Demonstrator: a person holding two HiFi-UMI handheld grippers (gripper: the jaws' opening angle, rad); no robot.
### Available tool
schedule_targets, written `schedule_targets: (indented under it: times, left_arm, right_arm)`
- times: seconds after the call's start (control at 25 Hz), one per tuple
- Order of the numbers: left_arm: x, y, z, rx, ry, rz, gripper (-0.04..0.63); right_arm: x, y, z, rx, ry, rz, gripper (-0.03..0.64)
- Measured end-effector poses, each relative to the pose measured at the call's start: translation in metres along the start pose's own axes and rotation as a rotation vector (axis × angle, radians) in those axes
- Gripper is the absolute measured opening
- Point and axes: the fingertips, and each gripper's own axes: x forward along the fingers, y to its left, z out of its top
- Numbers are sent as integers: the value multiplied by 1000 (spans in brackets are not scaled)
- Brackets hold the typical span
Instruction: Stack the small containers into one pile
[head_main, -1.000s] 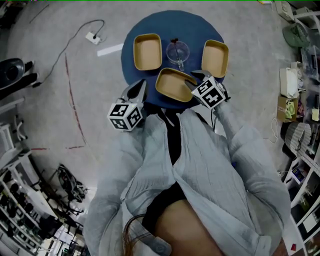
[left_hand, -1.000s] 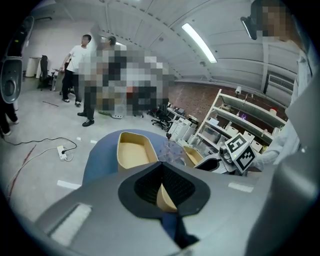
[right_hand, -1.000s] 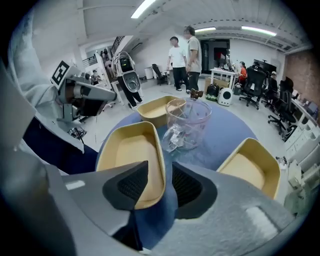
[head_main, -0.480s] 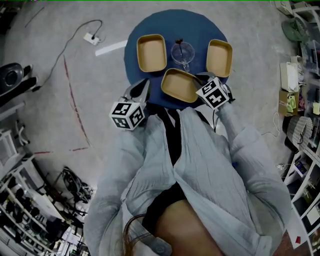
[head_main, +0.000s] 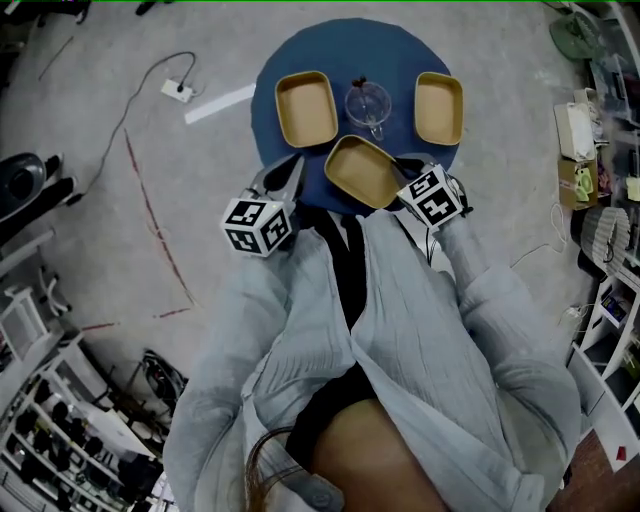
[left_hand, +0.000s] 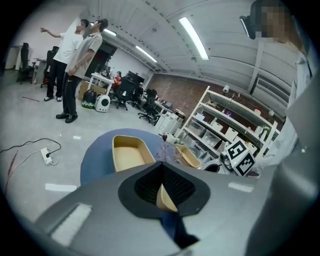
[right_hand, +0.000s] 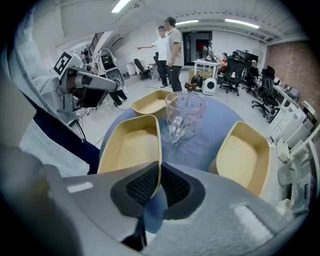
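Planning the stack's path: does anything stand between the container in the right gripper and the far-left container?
Nothing stands directly between the held container and the far-left container. The glass cup stands close beside that path, just right of the far-left container.

Round surface stands on floor. On it, far row, L to R: left container, glass cup in the mid, right container. Near container sits just in front of cup, by surface's near edge. Power strip w/ cable on floor, well left of surface.
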Motion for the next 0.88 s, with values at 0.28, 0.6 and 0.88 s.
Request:
schedule_targets:
  times: [0.28, 0.6, 0.88]
  left_arm:
    - [1, 8, 16, 65, 36, -112, 14]
    - [5, 16, 36, 135, 46, -233, 12]
    - [-6, 33, 50, 172, 28, -280, 14]
  right_arm:
    - [-16, 17, 4, 102, -30, -82, 18]
    - [-40, 23, 20, 240, -116, -214, 18]
    - [-54, 32, 49, 381, -249, -299, 17]
